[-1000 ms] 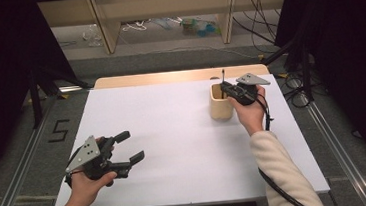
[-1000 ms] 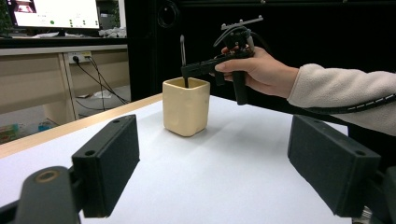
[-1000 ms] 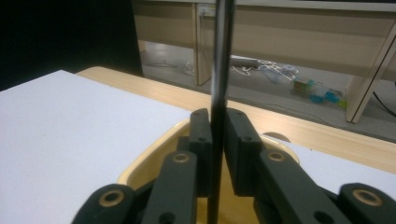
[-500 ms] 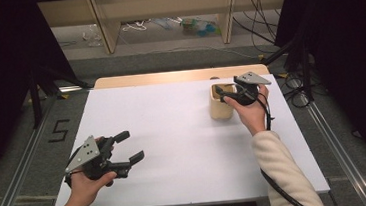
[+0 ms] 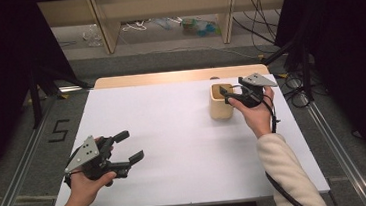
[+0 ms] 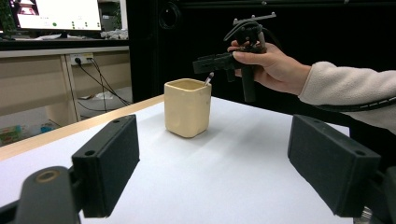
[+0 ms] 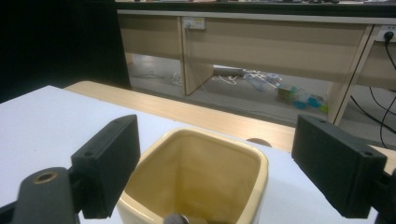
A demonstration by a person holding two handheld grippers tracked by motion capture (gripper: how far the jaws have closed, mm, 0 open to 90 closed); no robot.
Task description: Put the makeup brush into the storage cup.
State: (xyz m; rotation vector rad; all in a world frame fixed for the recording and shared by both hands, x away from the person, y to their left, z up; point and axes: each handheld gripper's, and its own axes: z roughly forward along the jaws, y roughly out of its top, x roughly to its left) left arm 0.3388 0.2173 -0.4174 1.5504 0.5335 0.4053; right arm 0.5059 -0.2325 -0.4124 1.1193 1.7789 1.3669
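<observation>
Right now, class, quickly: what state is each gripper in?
Left gripper: open, holding nothing.
Right gripper: jaws have just been opening; open above the cream square ceramic cup, nothing between them.

Digit "5" on the floor (image 5: 59, 130)

A cream square-mouthed cup (image 5: 220, 101) stands upright at the table's far right — a thin metal-tipped stick (image 6: 208, 78) leaning inside.

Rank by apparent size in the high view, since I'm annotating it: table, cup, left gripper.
1. table
2. left gripper, though nearer the camera
3. cup
</observation>
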